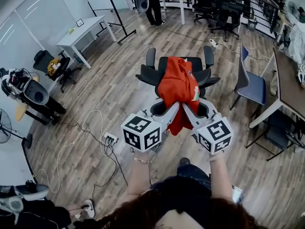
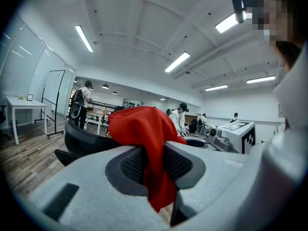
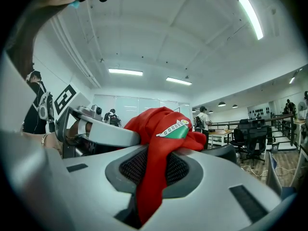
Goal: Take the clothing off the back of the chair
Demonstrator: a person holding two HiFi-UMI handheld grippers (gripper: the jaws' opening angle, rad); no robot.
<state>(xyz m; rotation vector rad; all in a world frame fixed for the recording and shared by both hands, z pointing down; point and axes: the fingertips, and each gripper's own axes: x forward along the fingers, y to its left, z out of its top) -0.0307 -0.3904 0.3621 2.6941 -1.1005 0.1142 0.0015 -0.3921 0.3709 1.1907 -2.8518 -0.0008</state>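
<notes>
A red garment (image 1: pixel 178 87) with a green and white patch hangs bunched in front of the back of a black office chair (image 1: pixel 151 75), above its seat. My left gripper (image 1: pixel 172 109) is shut on the cloth's lower left fold. My right gripper (image 1: pixel 187 109) is shut on the fold just beside it. In the left gripper view the red garment (image 2: pixel 144 134) runs down between the ribbed pads (image 2: pixel 131 165). In the right gripper view the red garment (image 3: pixel 161 143) with its patch is pinched between the pads (image 3: pixel 179 169), its tail hanging below the jaws.
A blue chair (image 1: pixel 251 84) and a dark table (image 1: pixel 288 82) stand to the right. A power strip (image 1: pixel 110 139) and white cables lie on the wood floor at left. A white table (image 1: pixel 82 33) and a person (image 1: pixel 152 1) with a backpack are further back.
</notes>
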